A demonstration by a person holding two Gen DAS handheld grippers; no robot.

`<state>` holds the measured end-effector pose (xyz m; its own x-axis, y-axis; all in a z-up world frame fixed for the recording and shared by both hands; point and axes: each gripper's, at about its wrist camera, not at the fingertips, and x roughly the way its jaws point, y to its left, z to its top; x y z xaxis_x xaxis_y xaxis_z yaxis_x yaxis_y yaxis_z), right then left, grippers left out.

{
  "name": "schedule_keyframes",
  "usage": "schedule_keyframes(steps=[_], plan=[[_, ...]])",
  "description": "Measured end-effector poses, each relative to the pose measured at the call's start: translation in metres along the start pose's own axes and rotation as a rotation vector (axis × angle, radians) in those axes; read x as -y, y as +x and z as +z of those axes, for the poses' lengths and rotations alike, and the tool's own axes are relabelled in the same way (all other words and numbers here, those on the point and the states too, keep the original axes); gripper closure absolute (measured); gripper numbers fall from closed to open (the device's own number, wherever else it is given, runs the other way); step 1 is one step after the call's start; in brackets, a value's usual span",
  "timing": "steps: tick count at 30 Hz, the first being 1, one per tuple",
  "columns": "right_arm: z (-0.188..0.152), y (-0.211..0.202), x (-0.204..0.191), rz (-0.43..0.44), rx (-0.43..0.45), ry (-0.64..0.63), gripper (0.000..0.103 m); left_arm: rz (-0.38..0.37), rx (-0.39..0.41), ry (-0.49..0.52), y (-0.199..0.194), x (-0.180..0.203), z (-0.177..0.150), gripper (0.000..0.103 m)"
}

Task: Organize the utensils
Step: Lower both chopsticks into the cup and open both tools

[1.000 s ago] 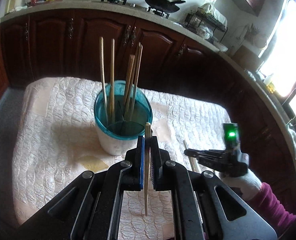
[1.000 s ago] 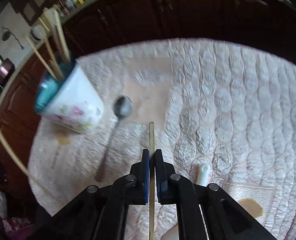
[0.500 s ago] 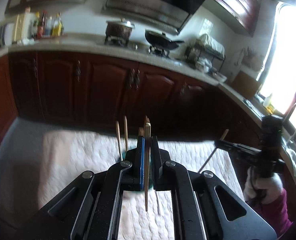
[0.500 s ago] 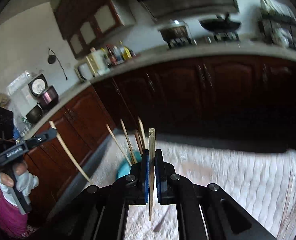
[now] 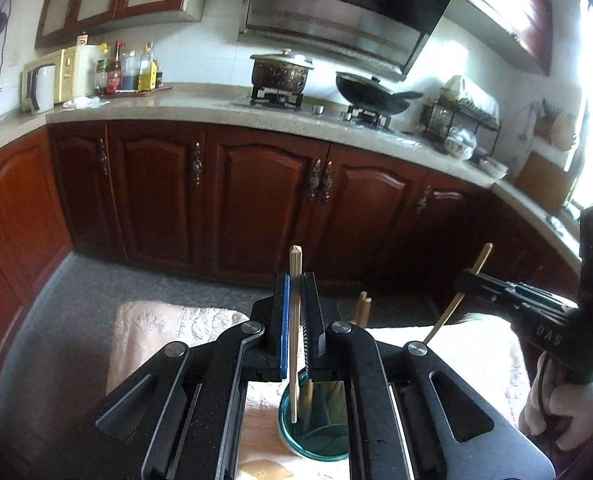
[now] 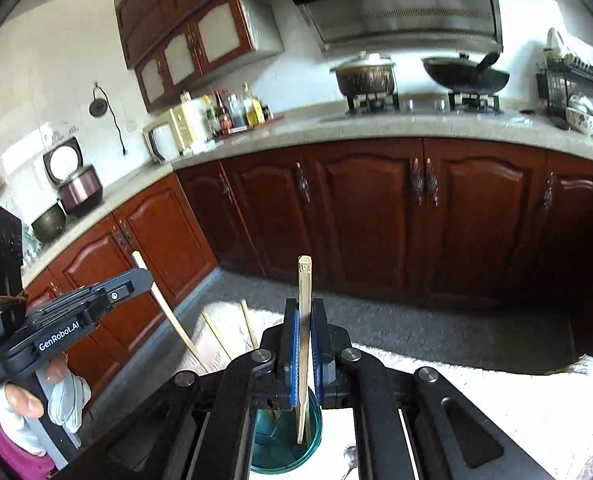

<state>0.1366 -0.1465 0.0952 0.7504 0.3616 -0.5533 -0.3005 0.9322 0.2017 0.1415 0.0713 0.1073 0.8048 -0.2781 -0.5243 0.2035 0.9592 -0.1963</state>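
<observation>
Two chopsticks held over the holder, drop still to come

L gripper (image 5: 294, 316) is clamped on one chopstick (image 5: 295, 320), R gripper (image 6: 305, 344) on a second chopstick (image 6: 305, 320); both sticks stand about upright w/ lower tips hanging above the teal-rimmed cup (image 5: 316, 446) on the quilted table cover (image 5: 156, 320), neither let go yet. Cup already holds several chopsticks, tops showing behind the jaws (image 5: 363, 308), so the sorting looks partly done. At least one metal spoon (image 6: 350, 458) lies on the cover just beside the cup, likely still to go in. Rest of the tabletop is hidden by the grippers, so what else remains can't be told. Kitchen counter (image 5: 200, 110) and cabinets behind.
</observation>
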Motion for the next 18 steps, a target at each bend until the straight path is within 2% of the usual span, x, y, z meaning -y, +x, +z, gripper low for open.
schedule_keyframes(steps=[10,12,16,17,18], plan=[[-0.043,0.055,0.001,0.044,-0.164,-0.012,0.098,0.018,-0.114,0.018,0.04,0.007,-0.045,0.099],[-0.048,0.061,0.002,0.044,-0.173,-0.011,0.098,0.022,-0.135,0.018,0.045,0.007,-0.053,0.099],[-0.051,0.063,0.01,0.061,-0.174,0.028,0.097,0.031,-0.128,0.021,0.046,0.01,-0.056,0.099],[-0.052,0.063,0.011,0.059,-0.181,0.032,0.091,0.028,-0.129,0.015,0.045,0.01,-0.055,0.099],[-0.053,0.062,0.012,0.058,-0.186,0.036,0.08,0.026,-0.129,0.013,0.045,0.011,-0.055,0.099]])
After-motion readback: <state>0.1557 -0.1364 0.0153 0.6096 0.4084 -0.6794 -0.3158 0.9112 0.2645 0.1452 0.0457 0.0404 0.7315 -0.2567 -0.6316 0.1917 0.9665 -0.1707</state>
